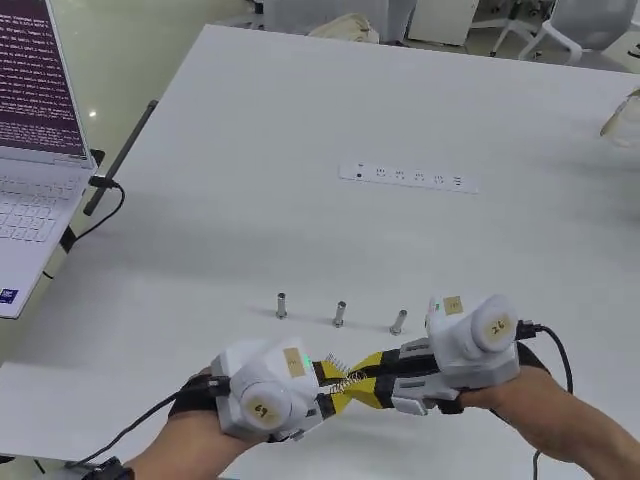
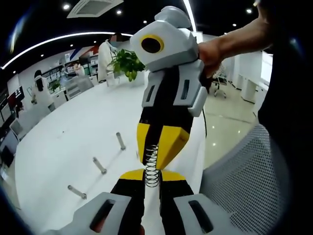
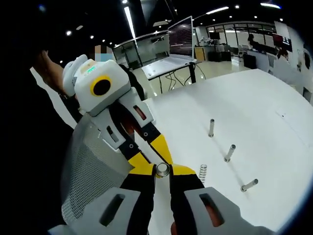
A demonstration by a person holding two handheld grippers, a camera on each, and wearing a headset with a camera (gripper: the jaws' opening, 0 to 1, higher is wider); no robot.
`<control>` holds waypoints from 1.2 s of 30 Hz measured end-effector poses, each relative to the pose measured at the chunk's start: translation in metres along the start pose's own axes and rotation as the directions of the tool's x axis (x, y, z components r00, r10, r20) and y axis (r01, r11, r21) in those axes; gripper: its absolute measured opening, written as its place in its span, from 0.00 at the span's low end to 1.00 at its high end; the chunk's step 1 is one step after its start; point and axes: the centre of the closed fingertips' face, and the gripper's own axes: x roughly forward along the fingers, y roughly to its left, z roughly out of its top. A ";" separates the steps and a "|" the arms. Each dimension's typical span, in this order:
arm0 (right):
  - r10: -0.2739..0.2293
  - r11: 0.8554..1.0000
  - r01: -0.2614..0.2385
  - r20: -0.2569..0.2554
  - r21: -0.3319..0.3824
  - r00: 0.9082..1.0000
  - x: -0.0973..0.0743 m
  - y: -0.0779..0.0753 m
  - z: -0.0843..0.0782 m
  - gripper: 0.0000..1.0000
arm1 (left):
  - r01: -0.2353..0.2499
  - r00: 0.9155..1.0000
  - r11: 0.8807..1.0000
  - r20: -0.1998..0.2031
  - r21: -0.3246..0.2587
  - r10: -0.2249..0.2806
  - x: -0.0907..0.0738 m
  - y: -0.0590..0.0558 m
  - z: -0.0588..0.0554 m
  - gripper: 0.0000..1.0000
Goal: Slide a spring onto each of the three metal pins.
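The table (image 1: 300, 120) was white, and a laptop (image 1: 30, 190) stood open at its left. At the near edge, the left gripper (image 2: 152, 178) and the right gripper (image 3: 162, 172) met tip to tip. Each had its jaws drawn narrow onto an opposite end of one spring (image 2: 152, 164). The three metal pins (image 1: 340, 314) stood in a row just beyond the jaws, none carrying a spring. A second spring (image 3: 203, 172) lay on the table near the jaws.

Three bare metal pins (image 1: 340, 314) stand upright in a row. Nearer, a coiled spring (image 2: 152, 165) is held aloft, and a second spring (image 3: 203, 172) lies on the table.
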 end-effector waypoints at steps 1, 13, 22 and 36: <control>-0.002 1.000 0.002 -0.008 -0.012 1.000 -0.001 0.000 0.001 0.08 | 0.001 1.000 1.000 0.008 0.000 -0.001 0.000 0.000 0.002 0.03; -0.008 0.997 0.005 -0.036 -0.073 0.999 -0.009 0.001 0.006 0.08 | 0.035 0.999 0.999 0.027 -0.026 -0.034 0.004 0.000 0.007 0.06; -0.009 0.996 0.004 -0.053 -0.093 0.999 -0.010 0.004 0.002 0.08 | 0.048 0.999 0.999 0.010 -0.013 -0.048 0.005 -0.004 0.004 0.03; -0.003 0.990 -0.008 -0.081 -0.139 0.997 -0.014 0.005 0.004 0.09 | 0.061 0.998 0.998 0.017 -0.005 -0.061 0.007 -0.006 0.005 0.02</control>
